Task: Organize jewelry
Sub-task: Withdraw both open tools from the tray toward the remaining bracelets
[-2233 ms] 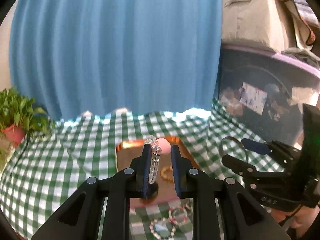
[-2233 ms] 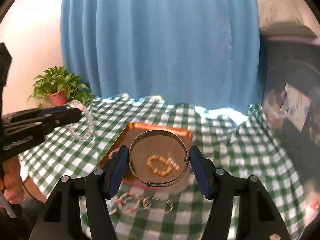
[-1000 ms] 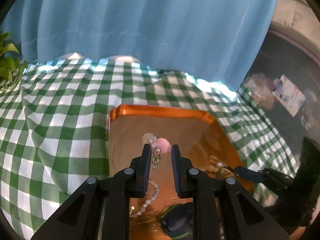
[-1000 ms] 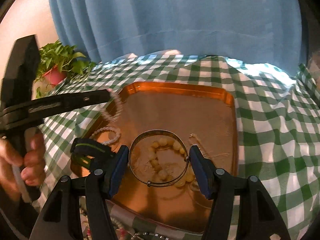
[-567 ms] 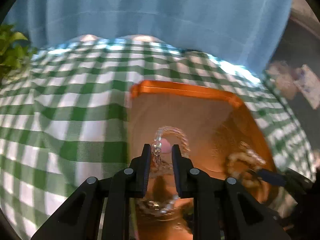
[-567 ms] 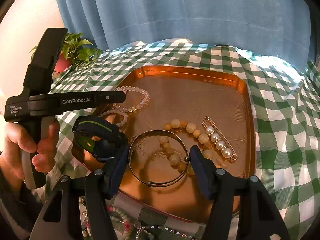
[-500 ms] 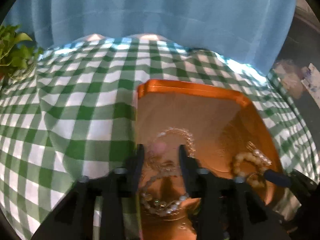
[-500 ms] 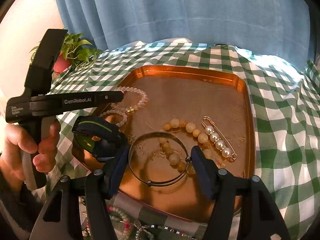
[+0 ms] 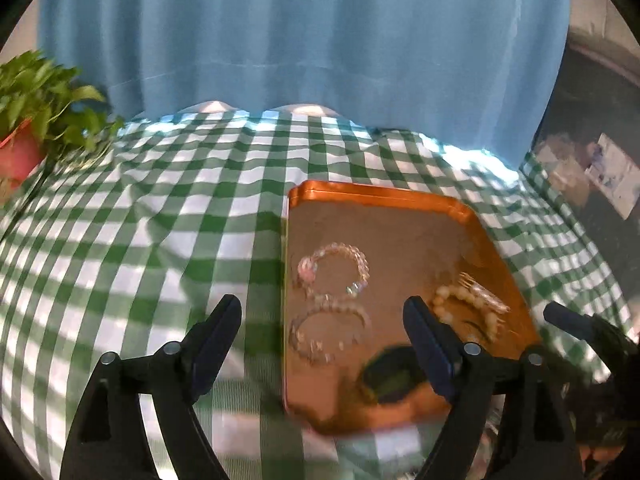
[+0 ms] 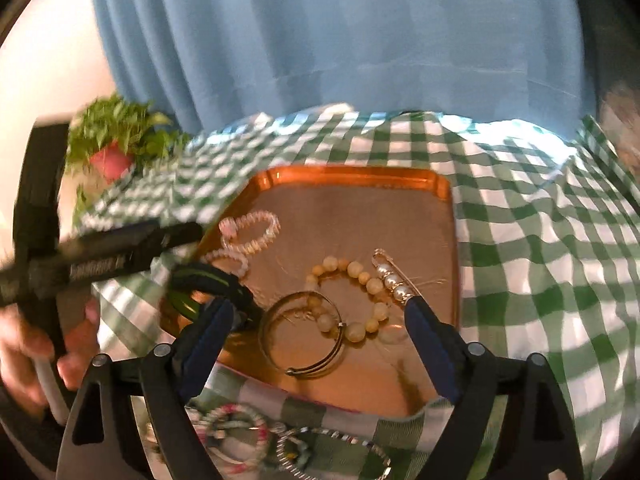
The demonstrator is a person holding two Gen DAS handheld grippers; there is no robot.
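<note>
An orange tray [image 9: 384, 200] [image 10: 448, 216] lies on the green checked cloth. In it lie a clear bead bracelet with a pink bead [image 9: 334, 266] [image 10: 250, 232], a second pale bead bracelet [image 9: 328, 332], a yellow bead bracelet [image 10: 352, 276], a pearl pin [image 10: 394, 278], a dark green band [image 10: 208, 280] and a thin metal bangle [image 10: 304, 334]. My left gripper [image 9: 320, 336] is open and empty above the tray's left edge. My right gripper [image 10: 316, 328] is open, its fingers either side of the bangle, which rests on the tray.
More bracelets [image 10: 240, 436] lie on the cloth in front of the tray. A potted plant [image 9: 24, 120] [image 10: 116, 144] stands at the far left. A blue curtain [image 9: 304, 40] hangs behind the table. Dark storage boxes [image 9: 600, 140] stand at the right.
Both grippers have opened wide. The left one let the clear bead bracelet drop into the tray and drew back left. The right one released the metal bangle onto the tray.
</note>
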